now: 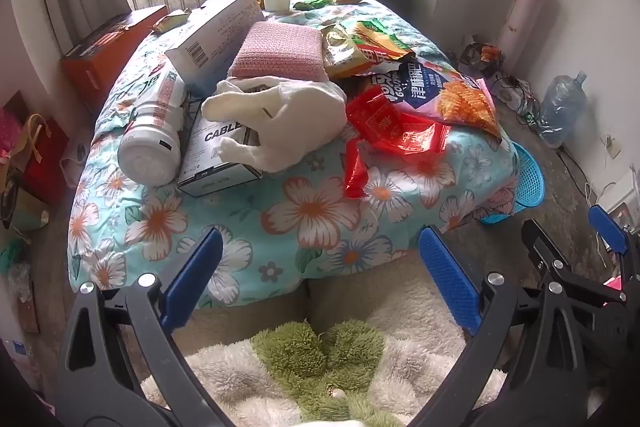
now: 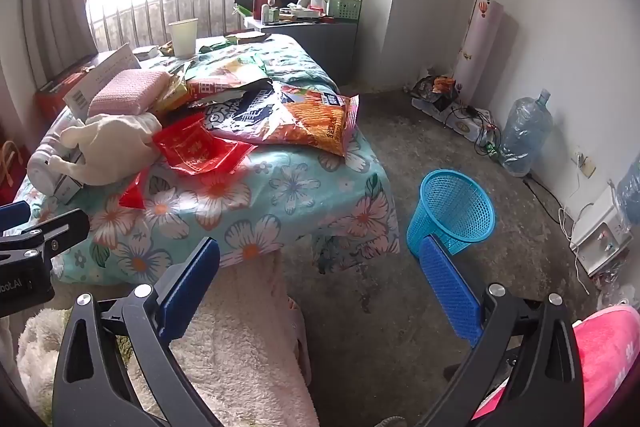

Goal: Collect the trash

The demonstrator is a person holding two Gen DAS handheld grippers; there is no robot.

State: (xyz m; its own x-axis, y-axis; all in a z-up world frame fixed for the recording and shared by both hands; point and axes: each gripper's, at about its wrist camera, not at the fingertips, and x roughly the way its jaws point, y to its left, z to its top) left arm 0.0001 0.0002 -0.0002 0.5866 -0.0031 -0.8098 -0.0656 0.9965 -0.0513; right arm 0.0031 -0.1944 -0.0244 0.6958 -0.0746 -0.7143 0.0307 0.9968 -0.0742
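Item: trash pickup, opening step, nothing grasped yet.
Left tongs (image 1: 320, 279): blades wide apart, empty, held short of table (image 1: 248, 219) edge.
Right tongs (image 2: 320, 283): wide apart, empty, alongside.
Trash: red wrappers (image 1: 394, 131) ahead of left tongs, slightly right; chip bag (image 1: 448, 95) just beyond; more wrappers (image 1: 360, 47) farther back.
Bin: blue basket (image 2: 454, 211) on floor, just past right blade of right tongs.
Next, prob.: reach fwd to nearest red wrapper, pinch thin film, carry to basket.

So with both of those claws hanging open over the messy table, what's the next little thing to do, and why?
Probably reach the right gripper forward to the red wrapper at the table's near edge. Both grippers are open and empty, that wrapper lies closest, and the blue basket stands on the floor on the right, beside the table.
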